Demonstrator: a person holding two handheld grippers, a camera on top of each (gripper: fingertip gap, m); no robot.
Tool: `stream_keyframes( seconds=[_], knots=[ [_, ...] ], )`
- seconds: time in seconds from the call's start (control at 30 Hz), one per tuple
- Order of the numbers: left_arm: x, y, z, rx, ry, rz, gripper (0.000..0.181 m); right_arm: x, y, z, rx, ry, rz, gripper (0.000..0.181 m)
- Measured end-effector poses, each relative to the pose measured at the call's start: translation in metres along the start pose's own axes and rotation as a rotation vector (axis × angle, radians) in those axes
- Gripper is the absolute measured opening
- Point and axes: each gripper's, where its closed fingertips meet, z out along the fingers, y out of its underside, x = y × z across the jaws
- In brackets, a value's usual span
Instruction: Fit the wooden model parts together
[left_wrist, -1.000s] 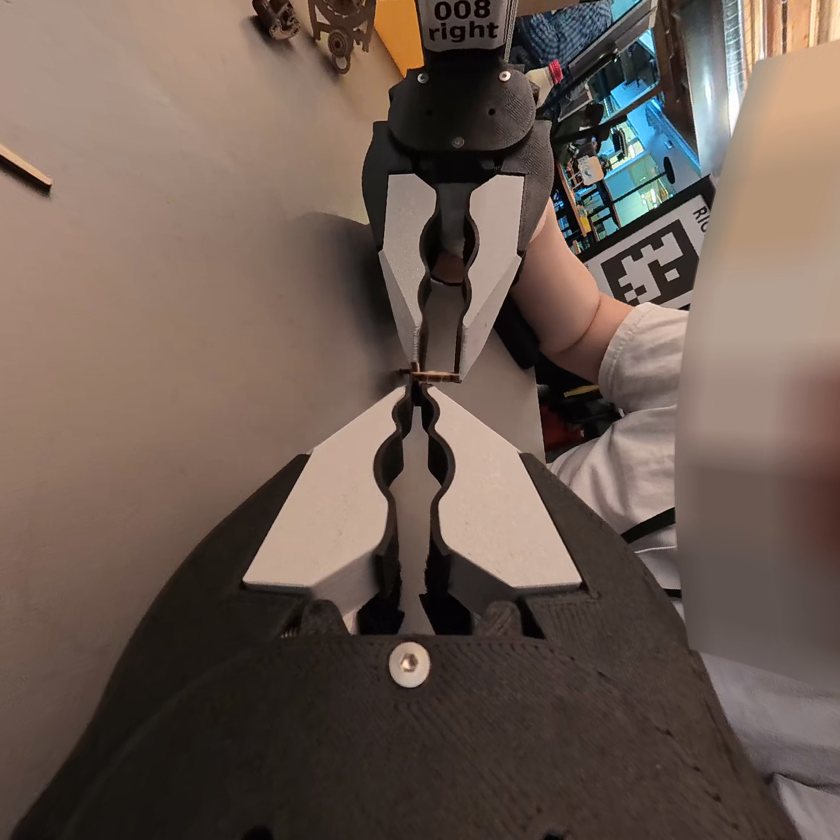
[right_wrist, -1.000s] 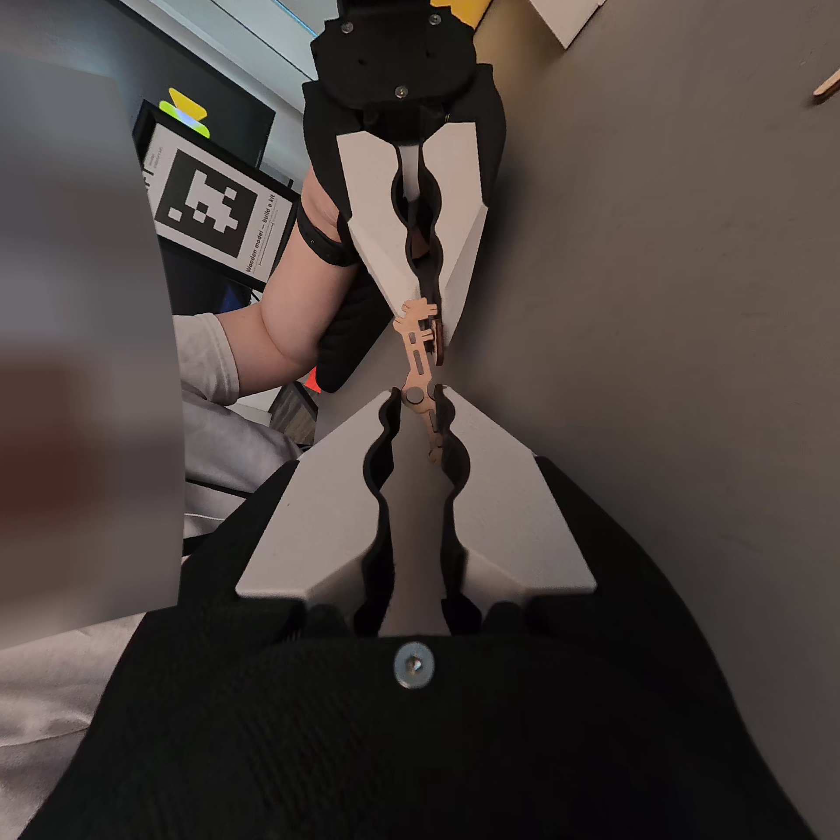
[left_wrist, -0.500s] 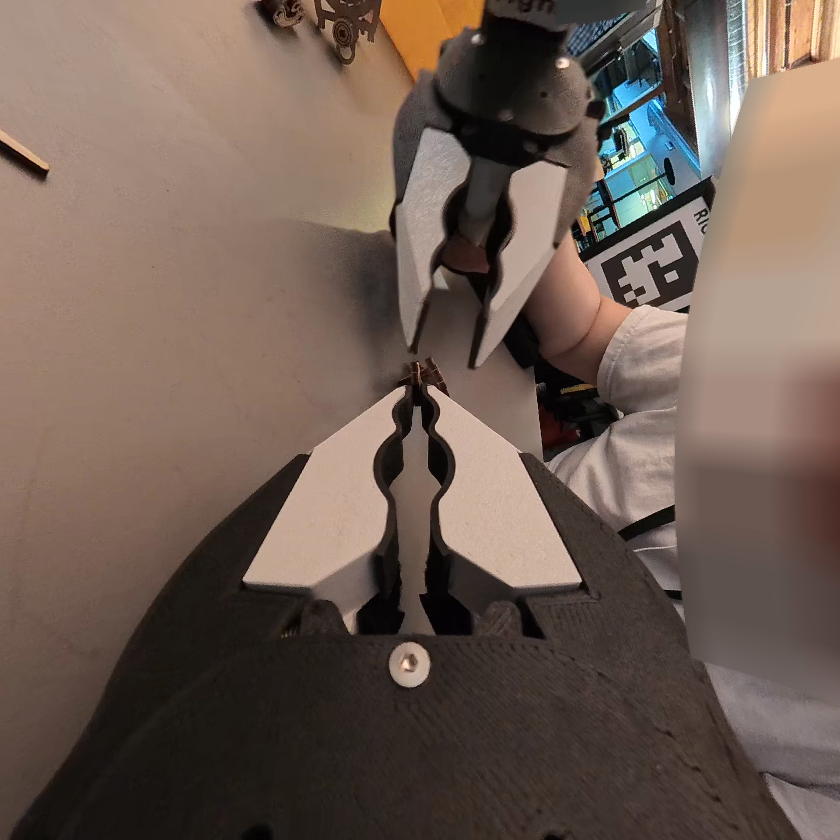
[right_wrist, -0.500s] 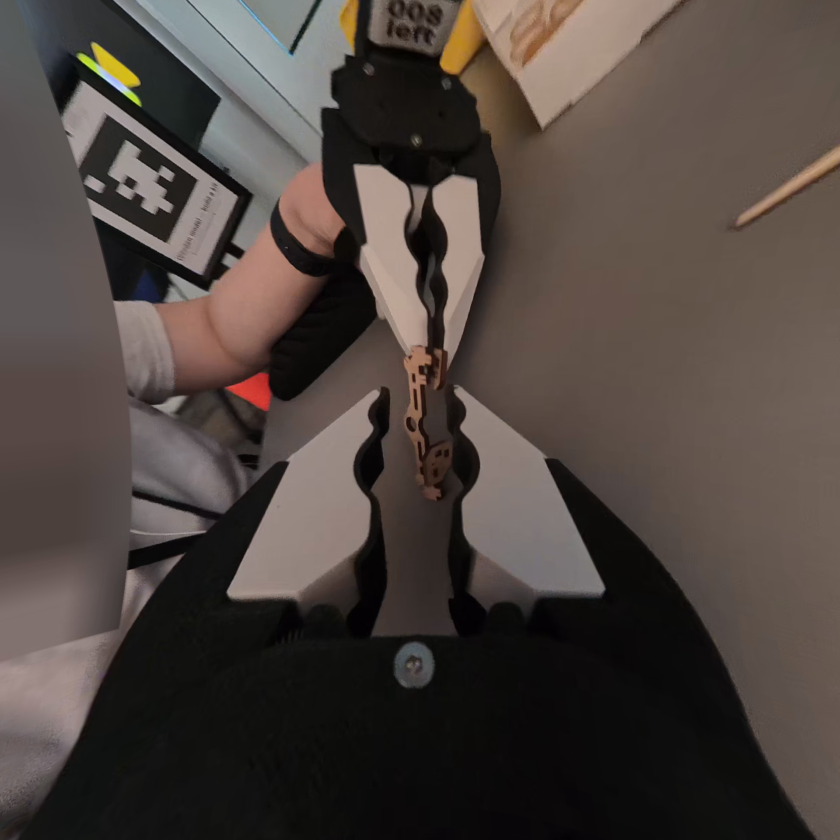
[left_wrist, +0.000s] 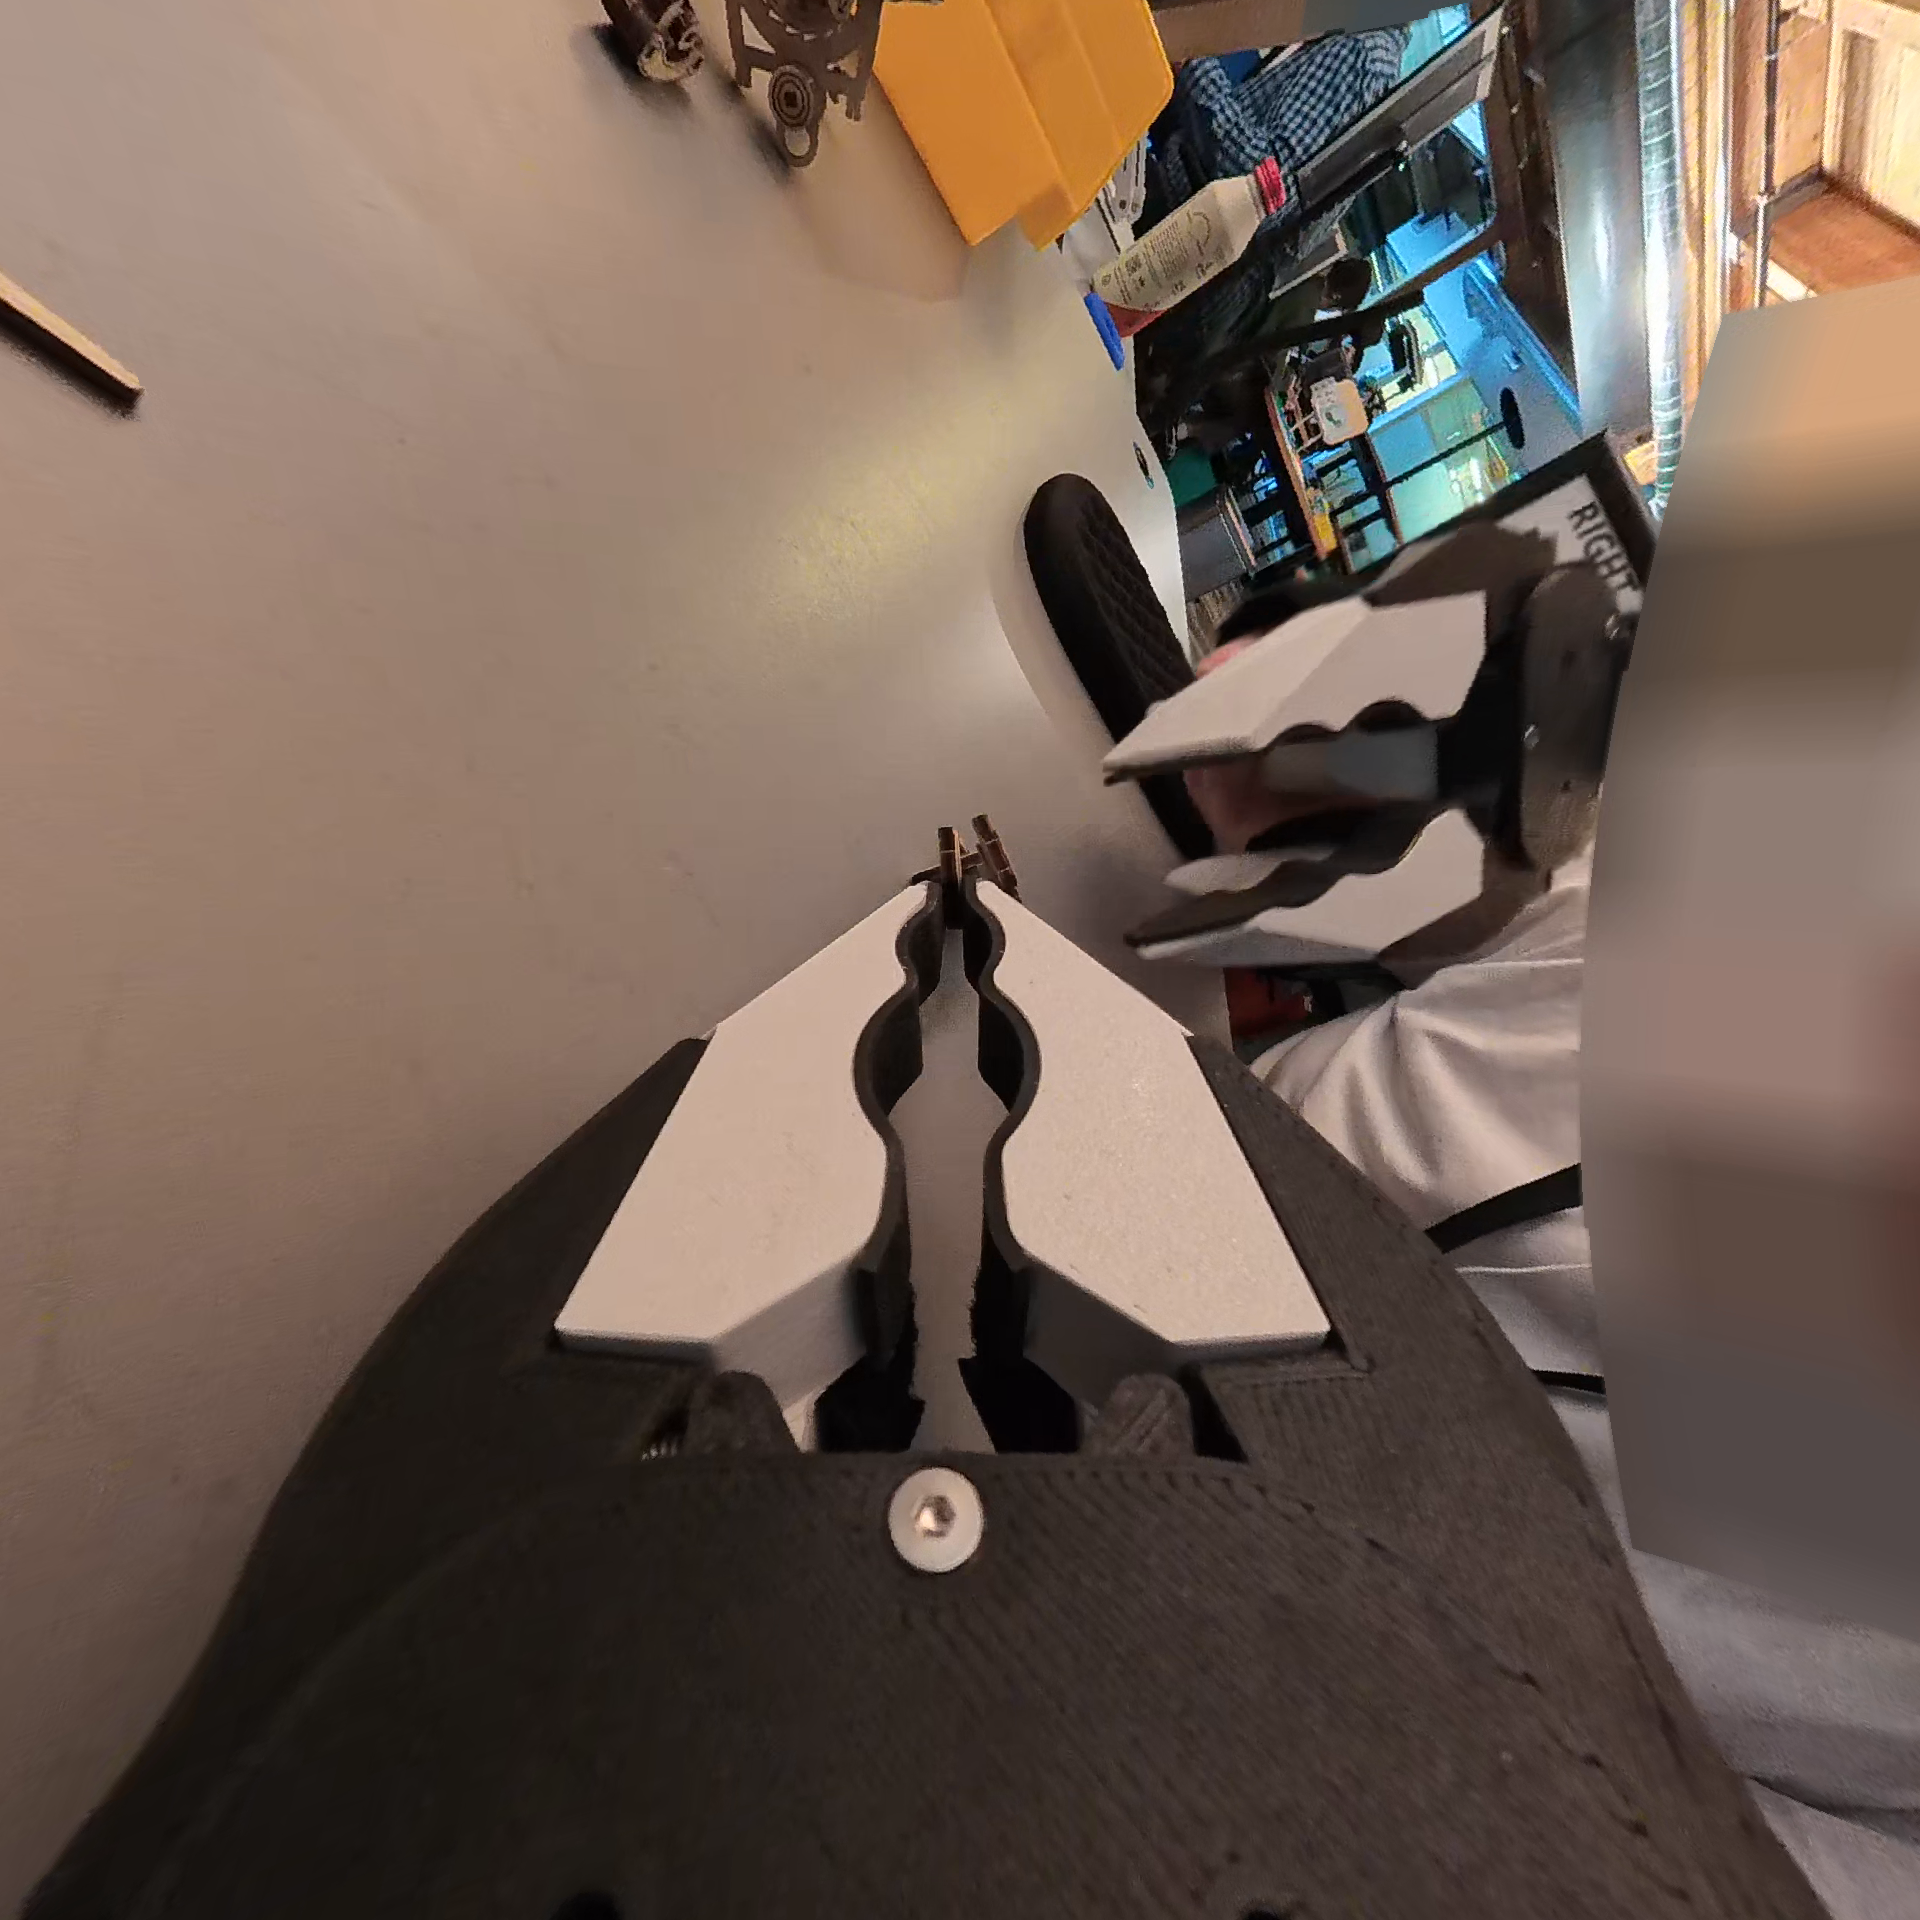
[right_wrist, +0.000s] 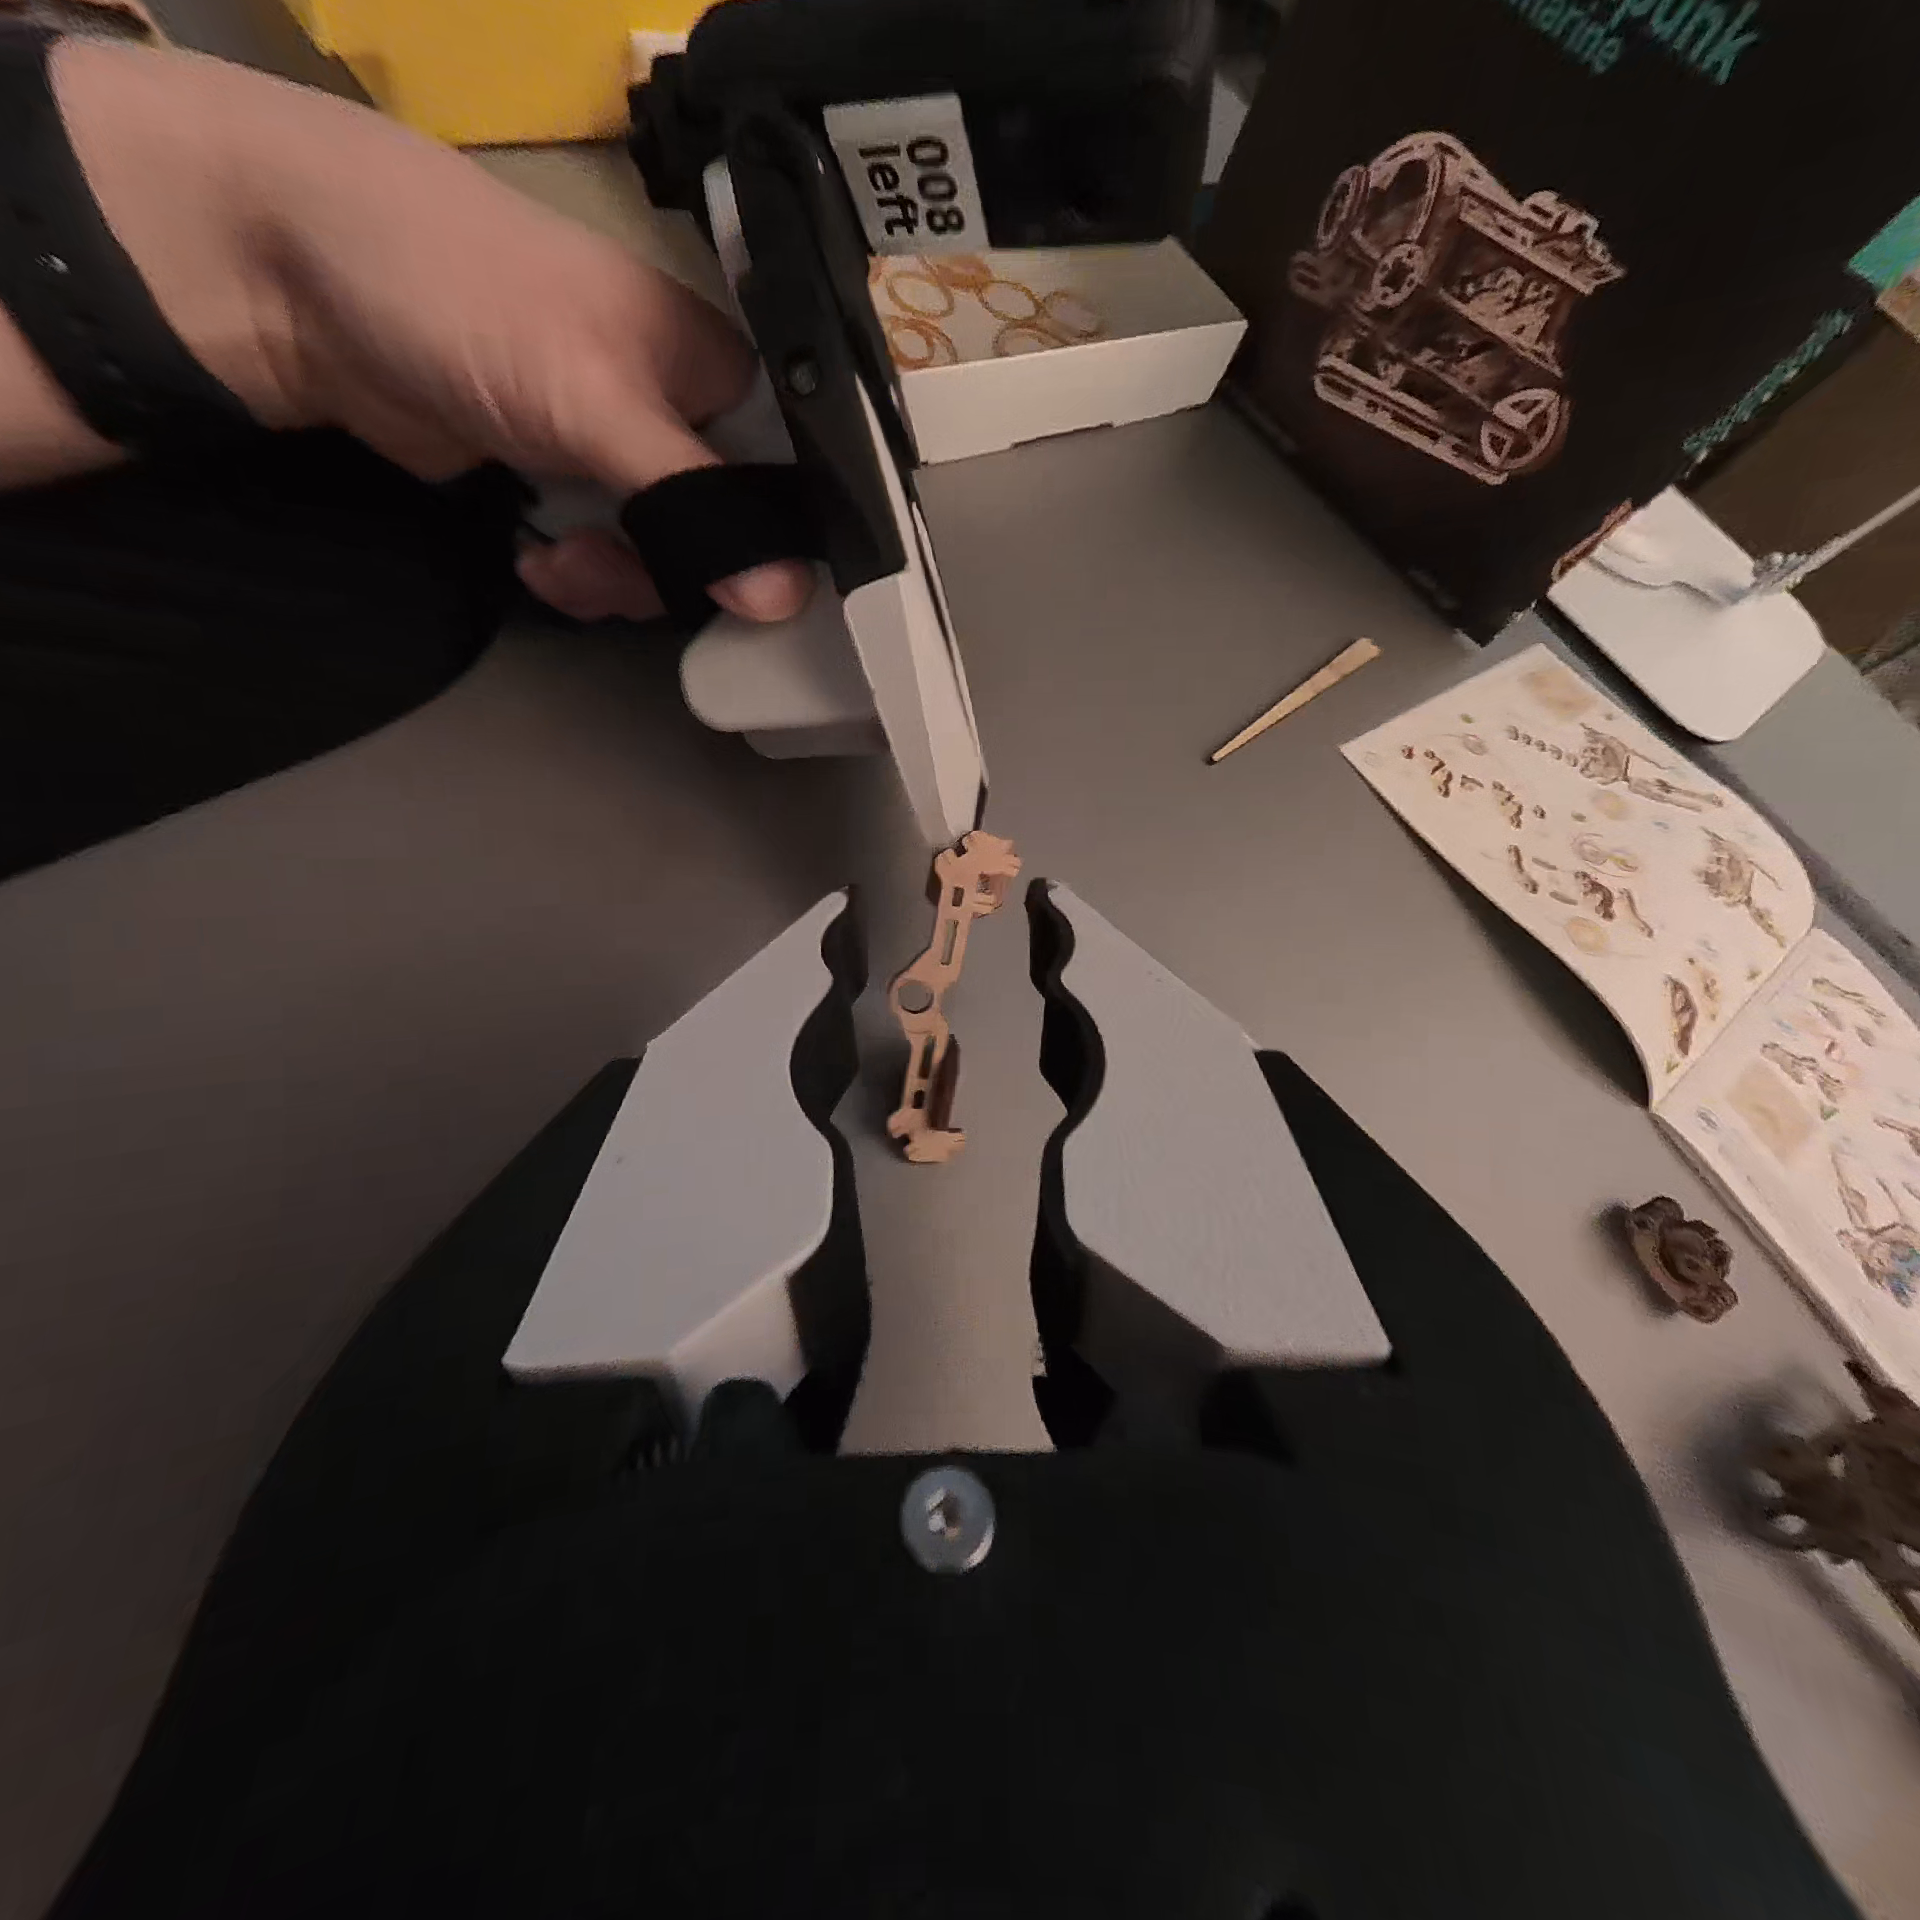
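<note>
A thin, light wooden model part (right_wrist: 928, 1003) with slots and a round hole hangs down from my left gripper (right_wrist: 964, 823), which is shut on its top end. In the left wrist view the left gripper (left_wrist: 961, 883) pinches the part (left_wrist: 966, 857) edge-on, with only a small end showing past the tips. My right gripper (right_wrist: 943, 902) is open and empty, and the hanging part sits in the gap between its fingers without touching them. In the left wrist view the right gripper (left_wrist: 1127, 852) is off to the right, turned sideways.
On the grey table (right_wrist: 1195, 582) lie an open instruction booklet (right_wrist: 1662, 935), a wooden stick (right_wrist: 1299, 701) and dark wooden gear pieces (right_wrist: 1678, 1273). A black model box (right_wrist: 1455, 312) and a white tray of rings (right_wrist: 1039, 343) stand behind. A yellow bin (left_wrist: 1018, 94) is farther off. Less than 4 cm separates the two grippers' tips. From the left gripper's tips to the wooden stick (right_wrist: 1299, 701) is close to 15 centimetres.
My right gripper has let go of the wooden part, opened and swung round to the side. My left gripper still holds the part.
</note>
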Motion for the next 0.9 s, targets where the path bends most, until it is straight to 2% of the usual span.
stream_keyframes(
  seconds=[0.17,0.33,0.57,0.9],
  knots=[
    [0.000,0.000,0.001,-0.003,-0.001,-0.003,0.000,0.004,0.019,0.017,-0.078,0.070,0.030,0.031],
    [-0.001,0.002,0.001,-0.012,-0.008,0.004,0.000,0.006,0.013,0.017,-0.078,0.140,-0.046,0.028],
    [-0.001,0.001,0.001,-0.004,-0.005,-0.002,0.000,-0.001,0.010,0.018,-0.074,0.155,-0.117,0.022],
    [-0.001,0.001,0.001,-0.006,-0.007,-0.002,0.000,0.005,0.013,0.015,-0.073,0.144,-0.099,0.002]
  ],
)
